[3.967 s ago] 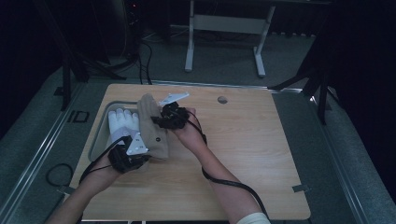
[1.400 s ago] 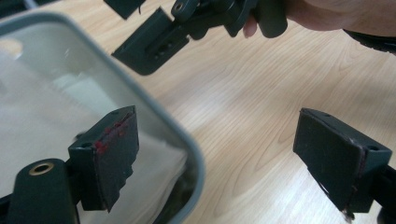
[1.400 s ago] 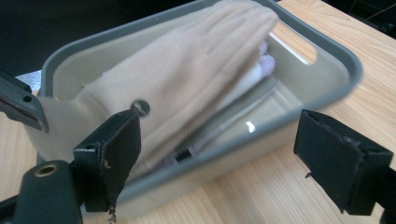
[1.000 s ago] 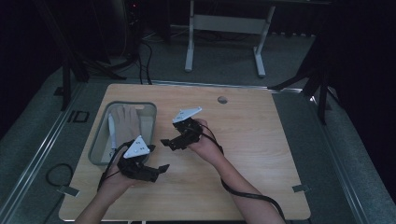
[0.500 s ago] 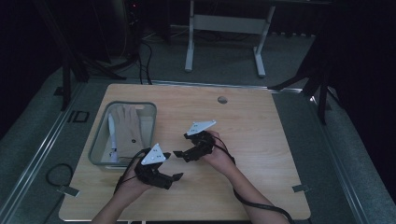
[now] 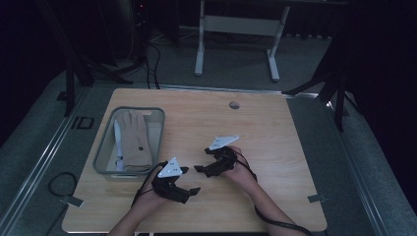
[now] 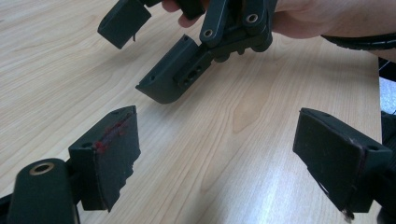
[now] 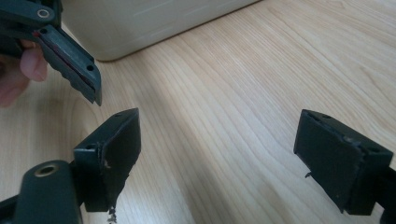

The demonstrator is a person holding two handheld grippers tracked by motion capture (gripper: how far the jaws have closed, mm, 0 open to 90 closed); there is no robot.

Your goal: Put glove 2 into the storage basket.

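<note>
High view shows the left tongs at six o'clock and the right tongs just beside them toward the centre, both gaping with nothing between the jaws; the tan glove lies flat in the grey bin at nine o'clock on the surface, beside a white item. Judging by this, the packing looks finished; setting both tools down gently, apart from each other and from the bin, would end it well.

A beige glove lies flat in the grey bin at the desk's left, fingers pointing to the far rim, a white strip beside it.
</note>
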